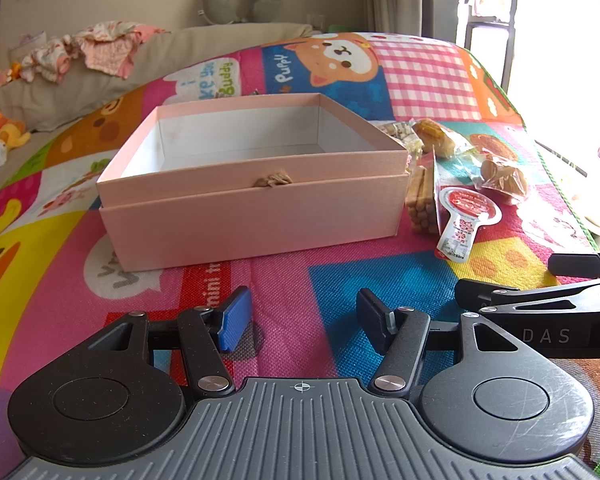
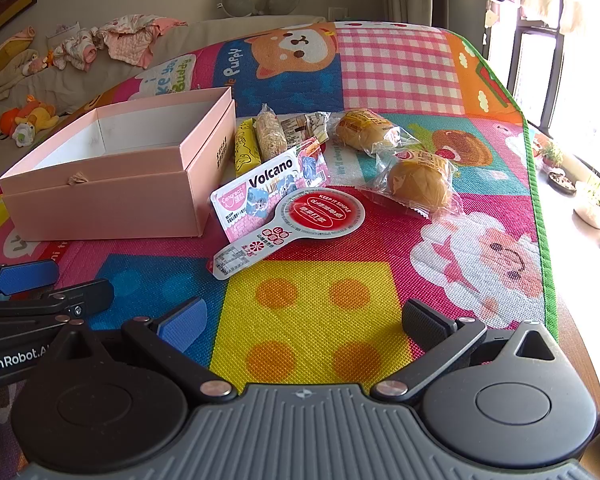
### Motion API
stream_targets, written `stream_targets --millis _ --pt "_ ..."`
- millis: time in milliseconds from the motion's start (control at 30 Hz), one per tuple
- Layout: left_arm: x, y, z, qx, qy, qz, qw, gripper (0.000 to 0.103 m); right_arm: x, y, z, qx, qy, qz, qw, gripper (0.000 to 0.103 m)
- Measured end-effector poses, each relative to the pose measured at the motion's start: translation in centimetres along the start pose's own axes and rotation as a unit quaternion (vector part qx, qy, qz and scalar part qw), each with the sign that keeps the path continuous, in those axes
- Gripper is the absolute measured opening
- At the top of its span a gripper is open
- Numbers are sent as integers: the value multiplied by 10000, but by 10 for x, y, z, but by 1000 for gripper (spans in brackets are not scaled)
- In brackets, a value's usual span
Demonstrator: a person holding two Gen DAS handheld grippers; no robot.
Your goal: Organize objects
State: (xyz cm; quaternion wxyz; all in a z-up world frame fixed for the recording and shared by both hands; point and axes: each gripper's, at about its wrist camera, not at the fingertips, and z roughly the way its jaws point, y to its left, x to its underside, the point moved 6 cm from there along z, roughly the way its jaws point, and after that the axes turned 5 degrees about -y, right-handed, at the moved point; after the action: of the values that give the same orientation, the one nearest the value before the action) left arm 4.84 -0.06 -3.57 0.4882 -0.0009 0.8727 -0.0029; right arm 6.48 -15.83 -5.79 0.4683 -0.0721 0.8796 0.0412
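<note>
A rectangular pink cardboard box (image 2: 112,176), open-topped with a white interior and seated in its slightly wider lid, rests on a woven plastic play mat (image 2: 312,312) printed in bright cartoon patches. Just to its right lies a loose cluster of wrapped snacks: two round golden buns in crinkled clear film, one farther back (image 2: 364,129) and one nearer (image 2: 418,188); a flat glossy pink "Volcano" packet (image 2: 268,196) leaning against the box; a spoon-shaped white pouch with a red circular label (image 2: 300,220) overlapping it; a yellow stick-shaped bar (image 2: 245,151); and a speckled cylindrical roll in clear wrap (image 2: 272,136). The left gripper (image 1: 304,318) and the right gripper (image 2: 306,322) hover low over the mat in front, each with its blue-padded jaws spread wide and nothing between them.
</note>
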Motion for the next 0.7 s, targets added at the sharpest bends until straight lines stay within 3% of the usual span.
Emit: stream_targets --millis 700 --pt "0 0 0 15 -2 -19 10000 64 -1 1 1 123 -1 100 9999 103"
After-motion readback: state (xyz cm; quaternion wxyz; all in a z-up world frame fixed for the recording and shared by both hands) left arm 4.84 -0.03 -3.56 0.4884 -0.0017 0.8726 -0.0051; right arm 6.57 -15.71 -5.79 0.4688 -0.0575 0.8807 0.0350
